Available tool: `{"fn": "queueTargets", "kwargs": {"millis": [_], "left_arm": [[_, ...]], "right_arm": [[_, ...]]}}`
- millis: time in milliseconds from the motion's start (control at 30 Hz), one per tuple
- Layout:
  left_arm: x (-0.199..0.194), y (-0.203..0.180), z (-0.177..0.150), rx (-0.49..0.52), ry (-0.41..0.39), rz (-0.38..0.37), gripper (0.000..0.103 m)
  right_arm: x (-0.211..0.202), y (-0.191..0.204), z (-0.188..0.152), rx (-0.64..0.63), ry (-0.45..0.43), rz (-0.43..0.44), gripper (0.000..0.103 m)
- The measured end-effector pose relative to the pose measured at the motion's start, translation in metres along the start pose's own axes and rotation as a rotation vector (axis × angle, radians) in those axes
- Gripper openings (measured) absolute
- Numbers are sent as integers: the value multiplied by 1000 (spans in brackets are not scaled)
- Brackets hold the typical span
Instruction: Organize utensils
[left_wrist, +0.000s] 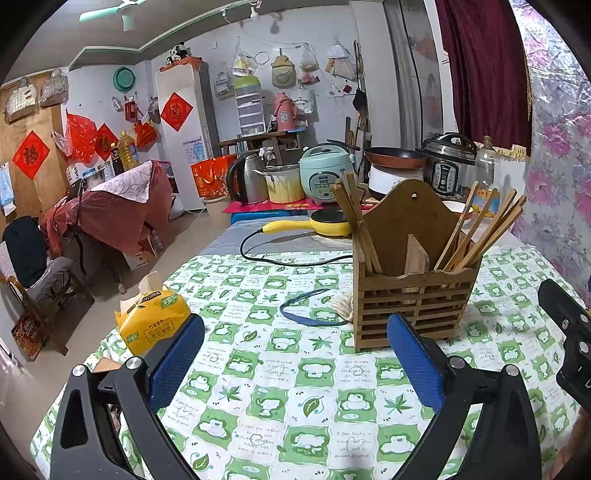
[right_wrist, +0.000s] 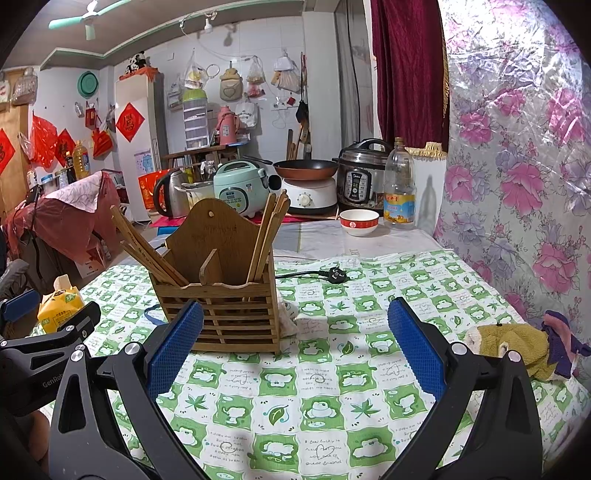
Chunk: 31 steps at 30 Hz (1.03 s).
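Note:
A wooden slatted utensil holder (left_wrist: 413, 295) stands on the green-and-white tablecloth (left_wrist: 295, 387). It has two compartments split by a wooden divider. Several chopsticks (left_wrist: 356, 225) lean in its left compartment and several more (left_wrist: 480, 232) in its right one. It also shows in the right wrist view (right_wrist: 225, 299), with chopsticks on its left (right_wrist: 147, 251) and right (right_wrist: 269, 229). My left gripper (left_wrist: 295, 358) is open and empty, just in front and left of the holder. My right gripper (right_wrist: 295, 347) is open and empty, in front and right of it.
A yellow tissue pack (left_wrist: 153, 317) sits at the table's left edge. A blue band (left_wrist: 306, 306) and a black cord (left_wrist: 288, 258) lie behind. A plug (right_wrist: 334, 275), bowl (right_wrist: 359, 221), bottle (right_wrist: 399, 184) and plush toy (right_wrist: 517, 347) are to the right. Cookers (left_wrist: 325, 173) line the back.

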<state>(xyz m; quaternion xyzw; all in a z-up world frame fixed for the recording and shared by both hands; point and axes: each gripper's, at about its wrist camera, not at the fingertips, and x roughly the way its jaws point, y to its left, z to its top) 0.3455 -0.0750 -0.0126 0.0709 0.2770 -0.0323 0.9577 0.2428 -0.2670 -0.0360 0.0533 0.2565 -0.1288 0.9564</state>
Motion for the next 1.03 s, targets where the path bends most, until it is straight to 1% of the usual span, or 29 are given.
{"fn": "queueTargets", "kwargs": {"millis": [400,733,833,1033], "left_arm": [[0,-1,0,1,0,-1,97],[2,-4,-5,23,3,-9,97],[4,-3,-5,18,17,-11,97],[4,-2,-2,7,18,-11,97]], "right_arm": [[0,0,0,1,-1,0,97],[0,0,0,1,0,0,97],[0,0,0,0,0,0,97],[0,0,0,0,0,0,97]]}}
